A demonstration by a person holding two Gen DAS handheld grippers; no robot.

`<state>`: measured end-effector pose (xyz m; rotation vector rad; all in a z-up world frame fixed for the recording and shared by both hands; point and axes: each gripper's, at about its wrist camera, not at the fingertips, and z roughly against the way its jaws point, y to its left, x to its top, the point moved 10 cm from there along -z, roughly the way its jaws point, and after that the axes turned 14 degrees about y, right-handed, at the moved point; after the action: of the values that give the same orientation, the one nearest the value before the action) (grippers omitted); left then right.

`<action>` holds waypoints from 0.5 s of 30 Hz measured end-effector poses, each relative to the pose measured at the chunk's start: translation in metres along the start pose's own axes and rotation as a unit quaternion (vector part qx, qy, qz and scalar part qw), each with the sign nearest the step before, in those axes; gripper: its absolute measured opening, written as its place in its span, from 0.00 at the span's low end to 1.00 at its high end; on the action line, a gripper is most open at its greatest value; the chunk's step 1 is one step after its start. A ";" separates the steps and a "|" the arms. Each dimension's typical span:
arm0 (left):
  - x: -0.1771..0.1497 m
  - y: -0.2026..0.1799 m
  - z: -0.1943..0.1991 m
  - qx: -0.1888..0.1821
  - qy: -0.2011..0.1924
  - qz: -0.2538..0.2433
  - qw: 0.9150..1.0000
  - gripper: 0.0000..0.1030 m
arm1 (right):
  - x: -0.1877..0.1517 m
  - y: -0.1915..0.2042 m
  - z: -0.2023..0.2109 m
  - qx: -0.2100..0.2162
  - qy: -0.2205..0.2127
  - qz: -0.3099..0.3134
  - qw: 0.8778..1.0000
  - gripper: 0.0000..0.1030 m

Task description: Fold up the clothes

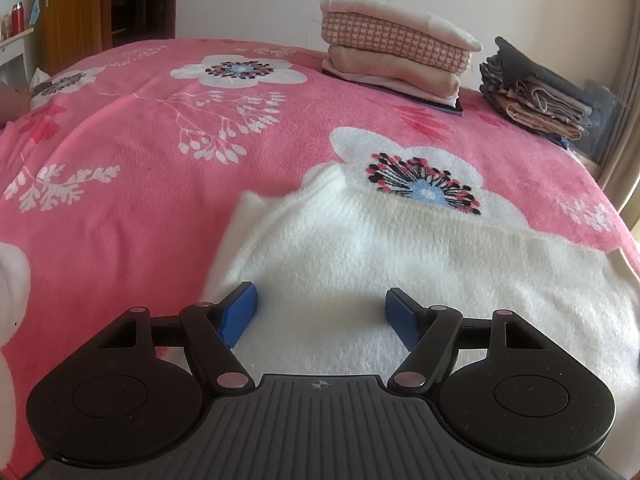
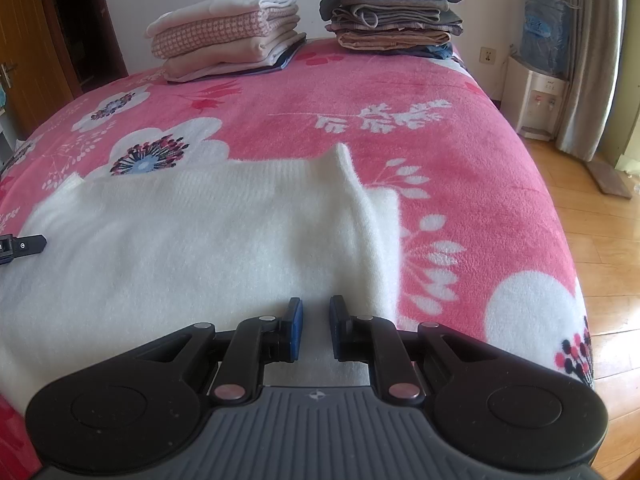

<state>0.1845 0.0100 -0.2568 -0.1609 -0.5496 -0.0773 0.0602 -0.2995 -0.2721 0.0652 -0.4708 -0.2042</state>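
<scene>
A fluffy white sweater lies spread flat on the pink flowered blanket, its ribbed collar pointing away from me. My left gripper hovers over the sweater's left part with its blue pads far apart and nothing pinched between them. In the right wrist view the same sweater fills the left and middle, with a folded-in sleeve along its right side. My right gripper sits at the sweater's near right edge. Its pads stand a narrow gap apart and white fabric fills that gap.
Two stacks of folded clothes stand at the bed's far end: a pink and cream pile and a grey and brown pile. The bed's right edge drops to a wooden floor, where a water dispenser stands by the curtain.
</scene>
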 end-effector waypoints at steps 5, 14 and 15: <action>0.000 0.000 0.000 0.001 -0.001 0.000 1.000 0.70 | 0.000 0.001 0.000 0.000 0.000 0.000 1.000 0.15; -0.001 0.000 0.000 0.002 -0.002 -0.002 1.000 0.70 | 0.000 0.000 0.000 -0.001 0.000 0.001 1.000 0.15; -0.001 0.000 0.000 0.002 -0.003 -0.002 1.000 0.70 | 0.000 0.000 0.000 -0.002 0.000 0.001 1.000 0.15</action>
<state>0.1836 0.0097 -0.2573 -0.1566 -0.5554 -0.0790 0.0604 -0.2994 -0.2723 0.0614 -0.4709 -0.2025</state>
